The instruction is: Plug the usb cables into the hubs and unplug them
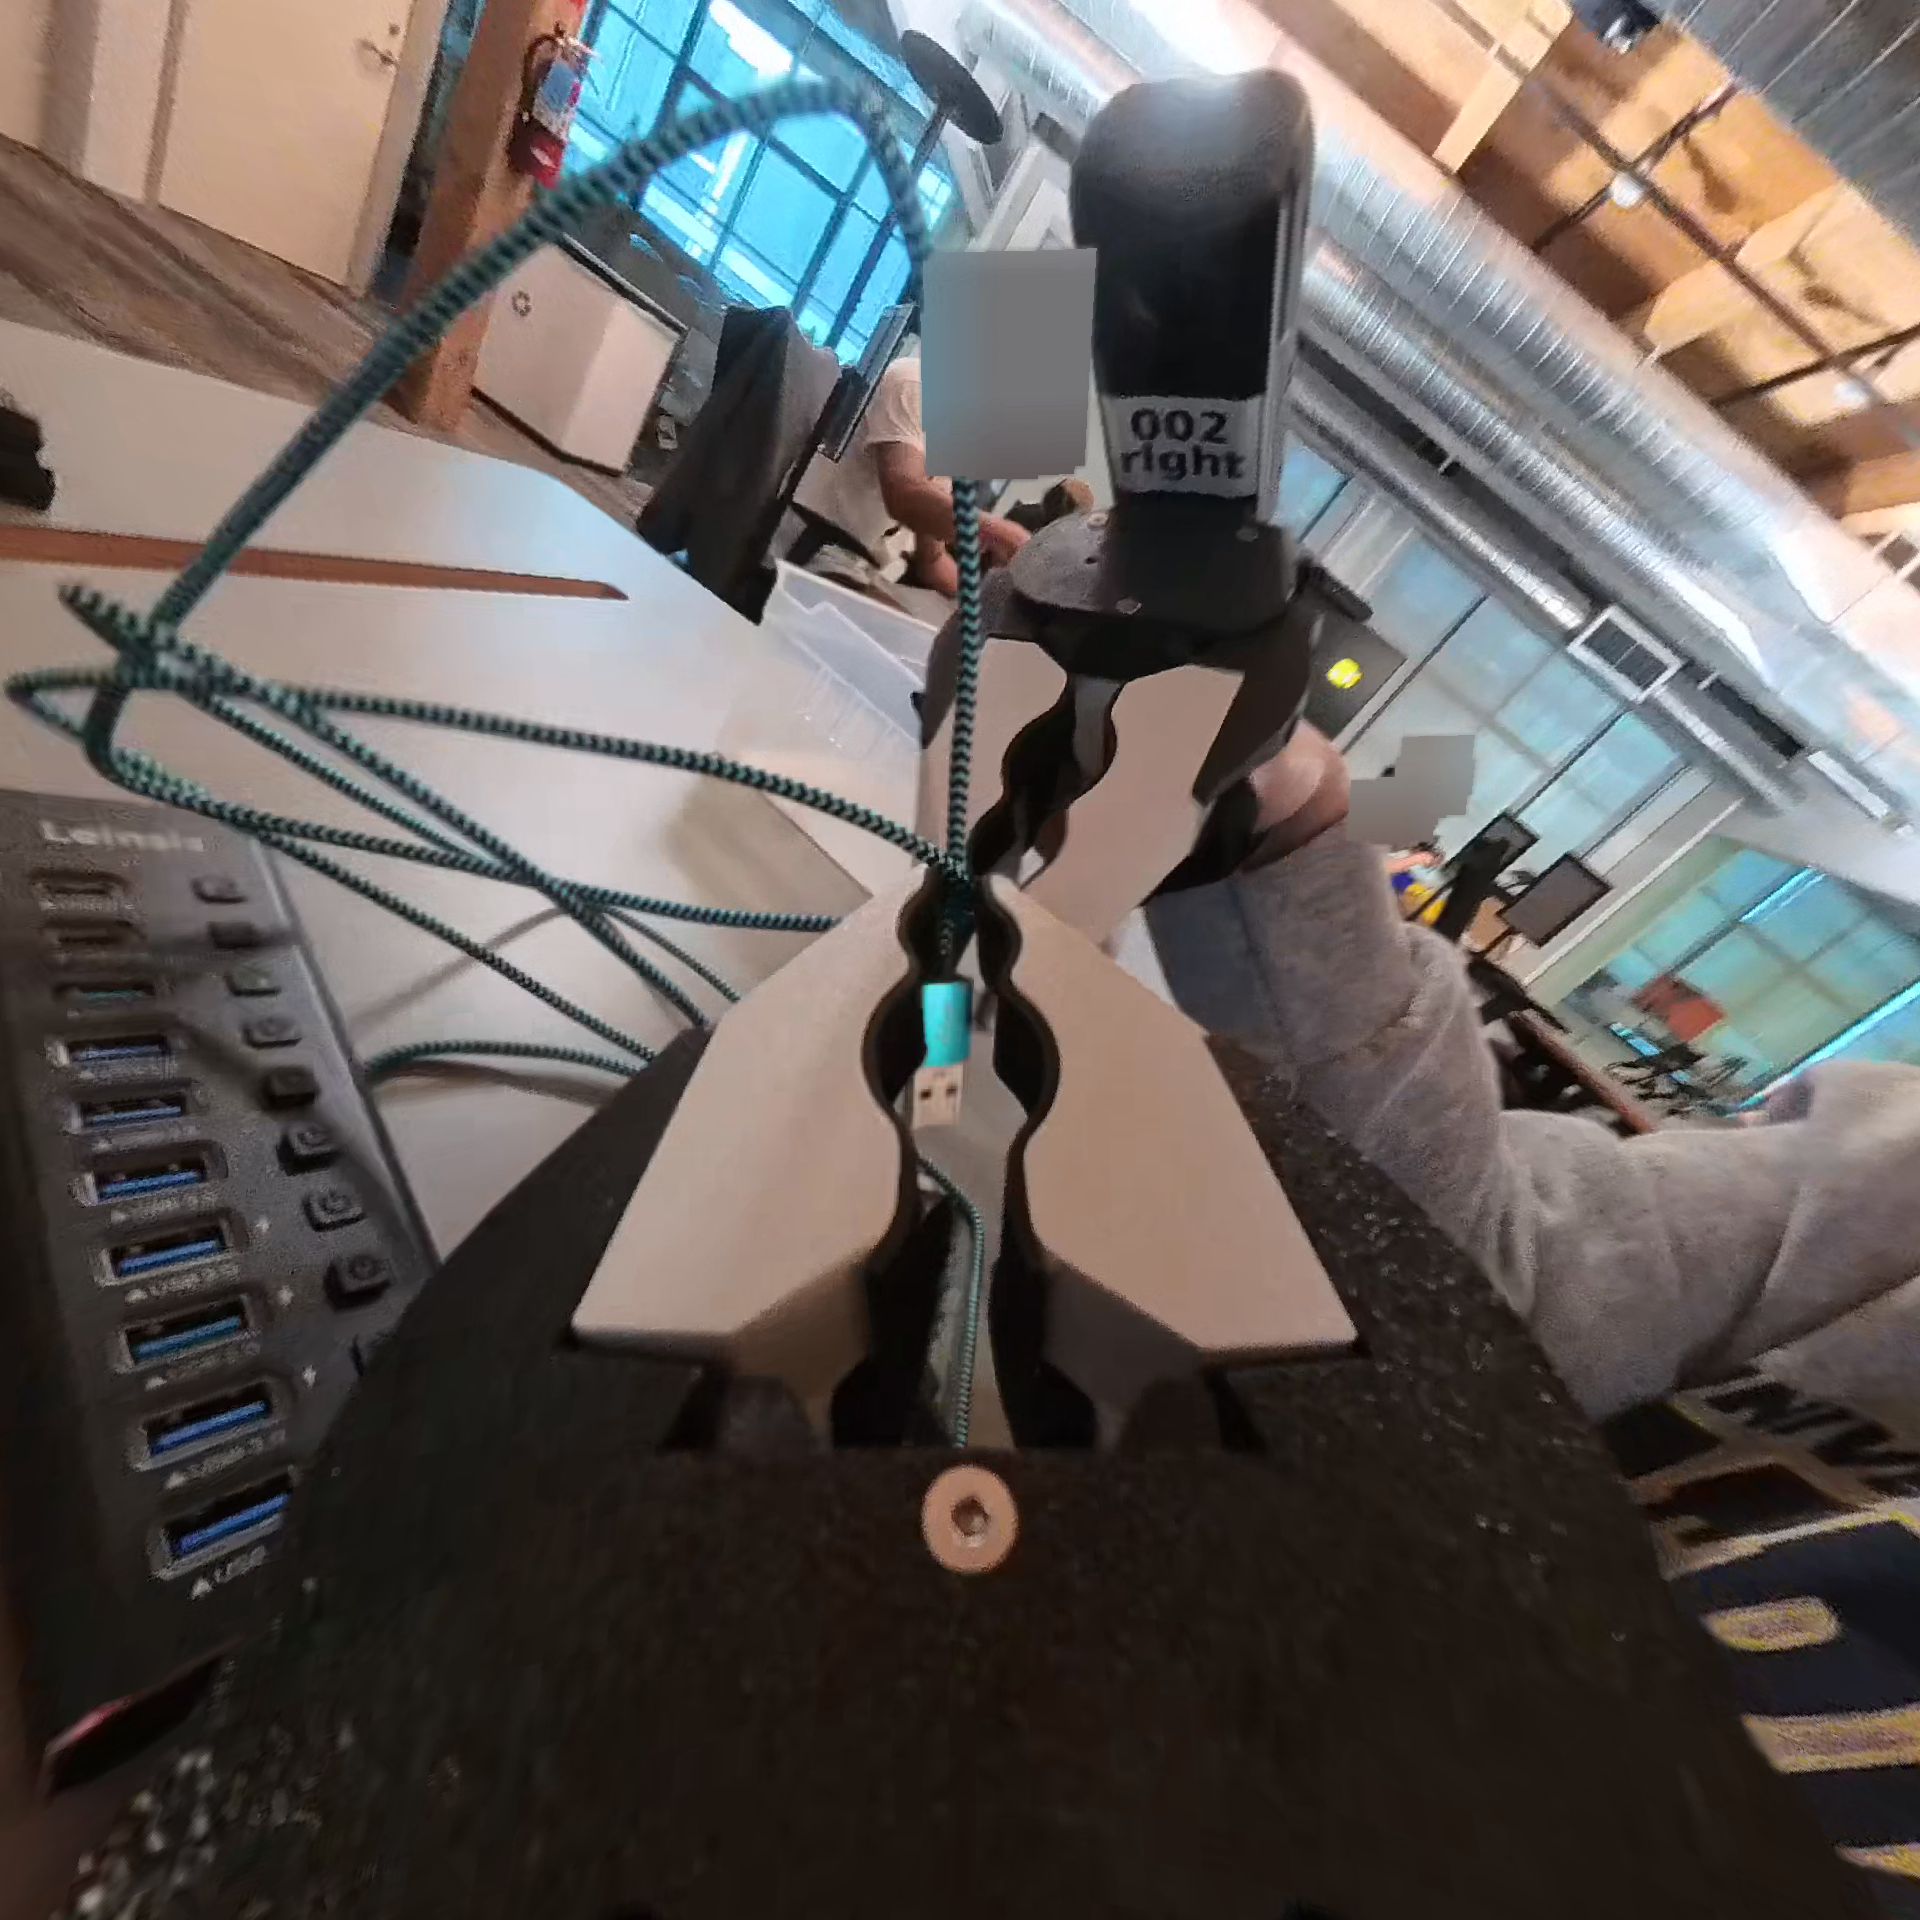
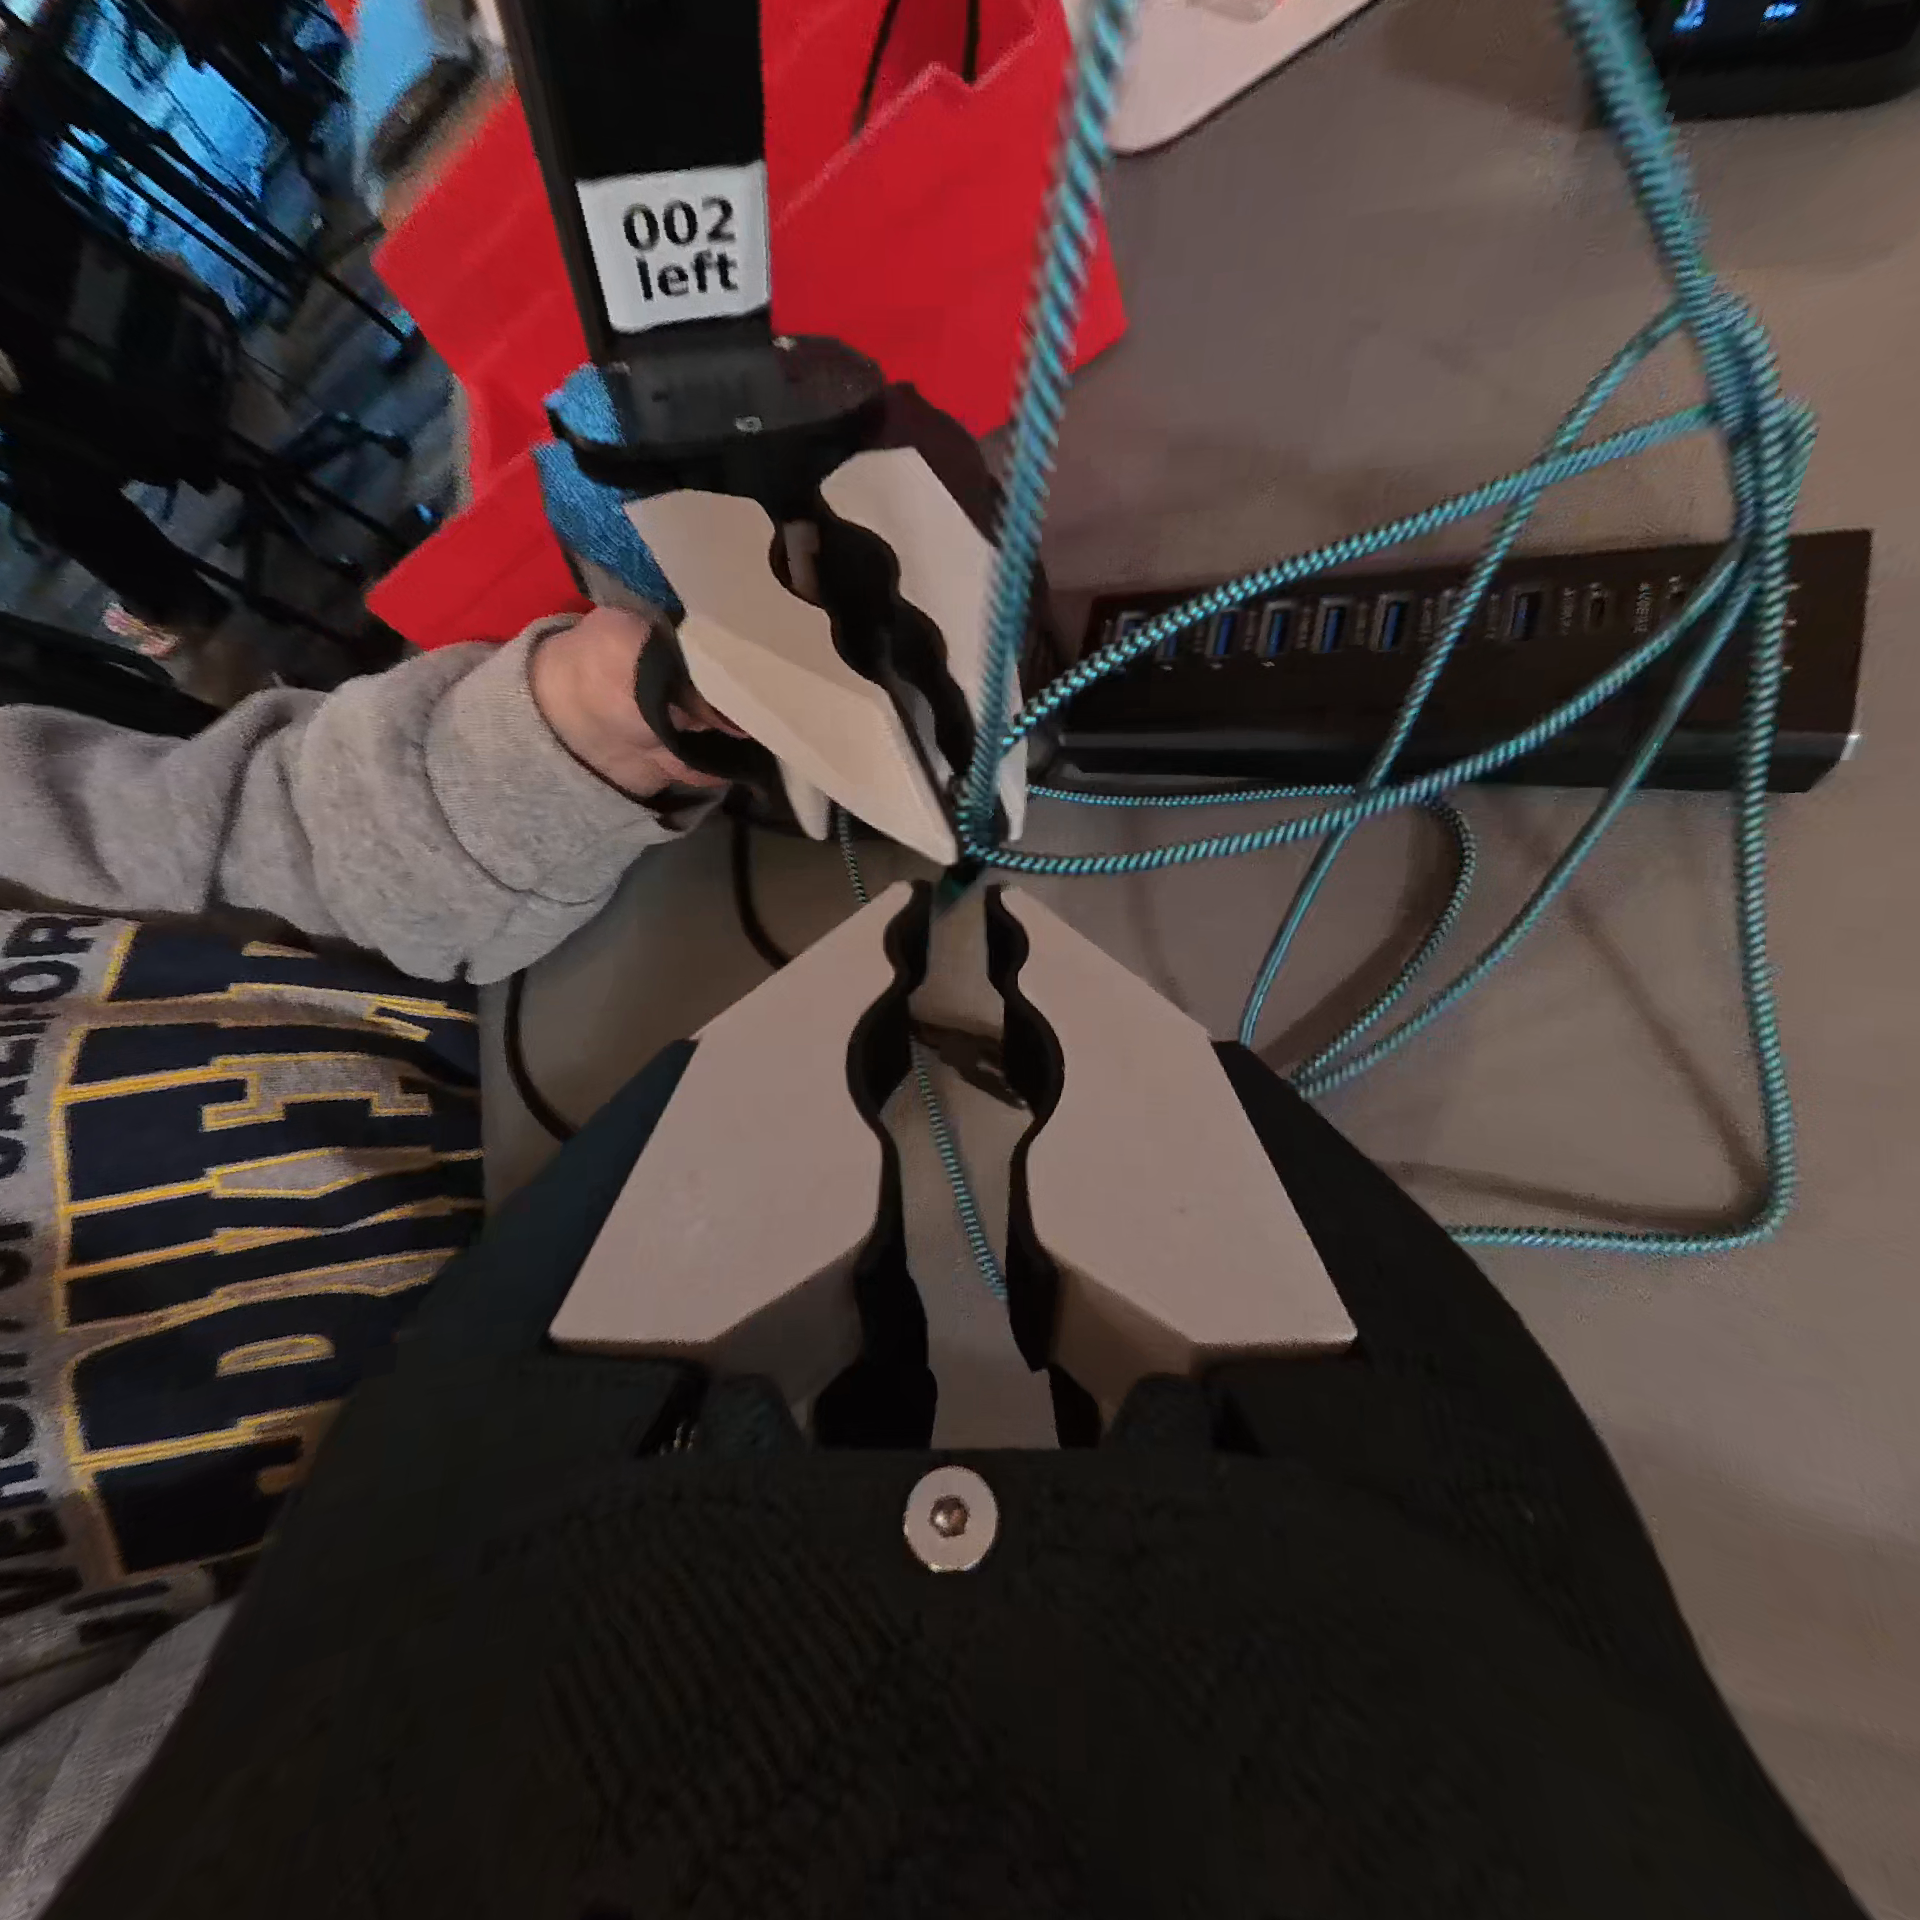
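Note:
A teal-and-black braided USB cable [image 1: 312, 717] loops over the table. My left gripper [image 1: 961, 894] is shut on it just behind its teal plug [image 1: 943, 1023], which lies between the fingers with its metal end towards the camera. The black many-port USB hub [image 1: 177, 1247] lies at the lower left, its blue ports empty. My right gripper [image 2: 958, 896] meets the left gripper [image 2: 883, 675] tip to tip above the table. Its jaws stand a narrow gap apart with the cable [image 2: 1049, 416] at the tips. I cannot tell whether they pinch it. The hub [image 2: 1455, 655] lies beyond.
Cable loops [image 2: 1714, 1039] lie on the grey table [image 2: 1351, 312] in front of the hub. A red bag [image 2: 914, 260] stands behind the left gripper. A person's grey sleeves [image 2: 364, 790] hold both grippers. Another person sits far off in the room [image 1: 894, 488]. The tips of both grippers are at nearly the same place. Left tips and right tips are each some 12 cm from the black many-port USB hub [image 1: 177, 1247]. Look for it in the right wrist view [image 2: 1271, 638] too.

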Demonstrator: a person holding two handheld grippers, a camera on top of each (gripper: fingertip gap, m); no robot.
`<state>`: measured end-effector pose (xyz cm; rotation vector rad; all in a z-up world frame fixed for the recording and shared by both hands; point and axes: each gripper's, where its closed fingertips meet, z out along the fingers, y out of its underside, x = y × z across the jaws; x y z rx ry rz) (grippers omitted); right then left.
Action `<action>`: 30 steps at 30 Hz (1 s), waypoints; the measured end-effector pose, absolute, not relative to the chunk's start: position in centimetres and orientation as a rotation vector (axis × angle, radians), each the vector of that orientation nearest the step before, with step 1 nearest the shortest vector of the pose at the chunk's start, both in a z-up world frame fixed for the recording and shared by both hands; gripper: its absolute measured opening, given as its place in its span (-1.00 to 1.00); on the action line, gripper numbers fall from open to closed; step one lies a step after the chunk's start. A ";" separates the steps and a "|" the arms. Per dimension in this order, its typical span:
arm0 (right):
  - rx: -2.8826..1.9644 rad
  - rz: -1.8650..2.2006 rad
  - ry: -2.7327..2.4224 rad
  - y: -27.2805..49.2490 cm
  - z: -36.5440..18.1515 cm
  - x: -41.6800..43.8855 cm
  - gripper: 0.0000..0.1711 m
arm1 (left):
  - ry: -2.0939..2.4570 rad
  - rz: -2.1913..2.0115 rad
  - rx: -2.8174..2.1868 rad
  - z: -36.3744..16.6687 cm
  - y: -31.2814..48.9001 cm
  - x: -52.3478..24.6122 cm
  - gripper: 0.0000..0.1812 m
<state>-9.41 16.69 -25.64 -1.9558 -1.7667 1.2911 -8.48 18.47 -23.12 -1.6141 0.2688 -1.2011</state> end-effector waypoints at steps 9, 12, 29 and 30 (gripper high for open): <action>-1.901 1.536 -1.386 19.3 -20.7 -9.6 -0.55 | 0.367 -1.121 -1.599 -22.9 18.0 -7.7 -0.96; -1.875 1.624 -1.389 18.9 -20.5 -10.0 -0.94 | 0.379 -1.122 -1.568 -22.4 17.8 -7.5 -0.97; -1.758 0.960 -1.264 23.2 -16.5 -5.1 -1.00 | 0.371 -0.811 -1.492 -19.7 18.6 -7.1 -0.50; -1.747 0.967 -1.292 22.7 -16.5 -5.4 -1.00 | 0.411 -0.829 -1.520 -19.8 18.4 -6.0 -0.41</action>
